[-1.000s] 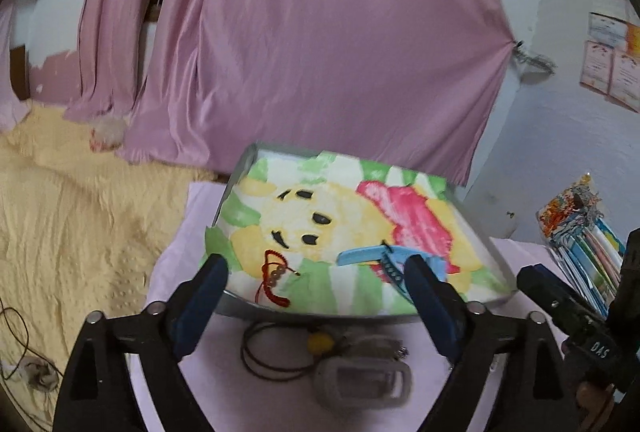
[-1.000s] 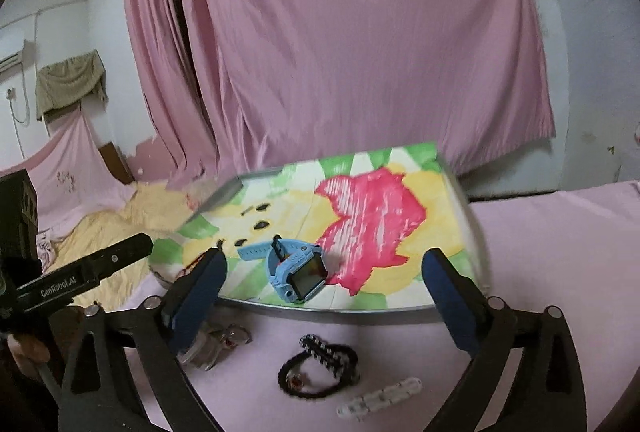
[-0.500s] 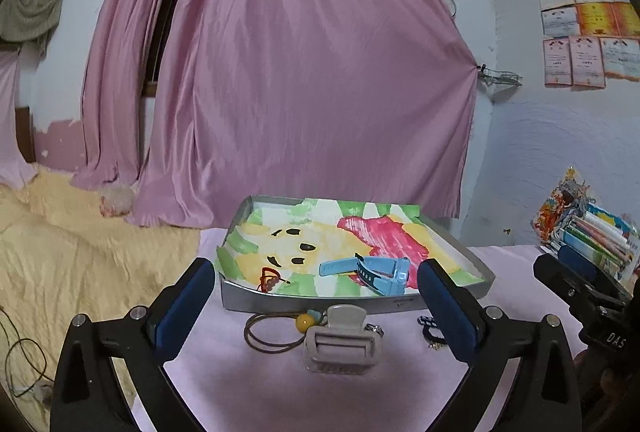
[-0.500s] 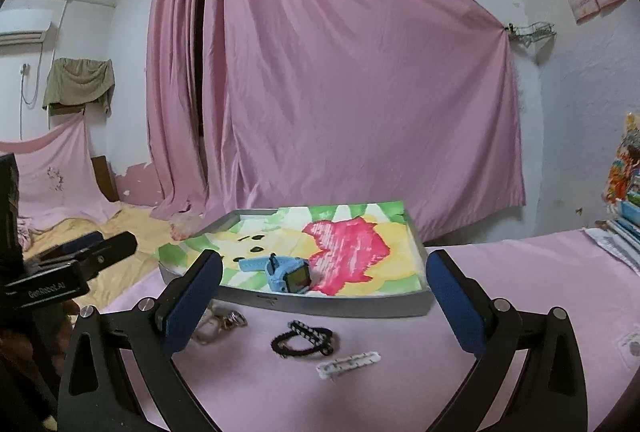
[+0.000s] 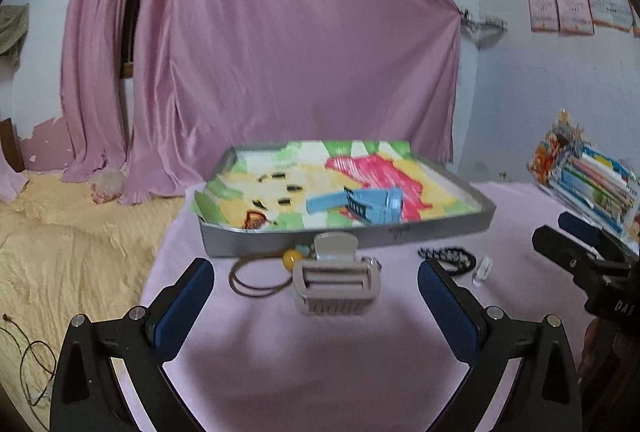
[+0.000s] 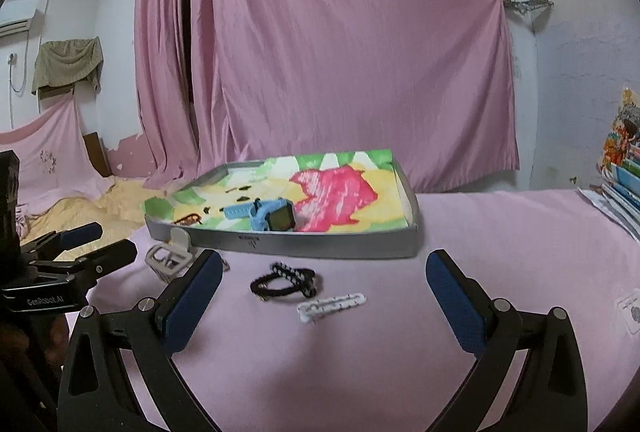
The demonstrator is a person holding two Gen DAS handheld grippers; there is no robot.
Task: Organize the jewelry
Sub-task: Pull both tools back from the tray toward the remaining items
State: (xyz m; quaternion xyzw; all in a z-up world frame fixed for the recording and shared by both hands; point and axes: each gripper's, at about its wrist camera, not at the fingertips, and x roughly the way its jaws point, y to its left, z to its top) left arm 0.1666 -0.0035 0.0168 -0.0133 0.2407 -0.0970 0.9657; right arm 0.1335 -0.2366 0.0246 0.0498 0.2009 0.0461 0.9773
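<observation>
The grey tray [image 6: 320,248] on the pink cloth [image 6: 500,252] holds a blue watch [image 6: 272,218] and a red bracelet [image 5: 254,220]. A black bracelet [image 6: 286,282], white clip [image 6: 332,307] and grey hair claw [image 5: 334,282] lie just before it. The left gripper [image 5: 316,288] and right gripper [image 6: 324,292] hover low, both spread wide and empty

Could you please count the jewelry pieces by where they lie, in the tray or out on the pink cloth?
In the tray: 2, the blue watch and the red bracelet.
On the pink cloth: 4, the grey hair claw, the cord necklace, the black bracelet and the white clip.
Total: 6.
</observation>
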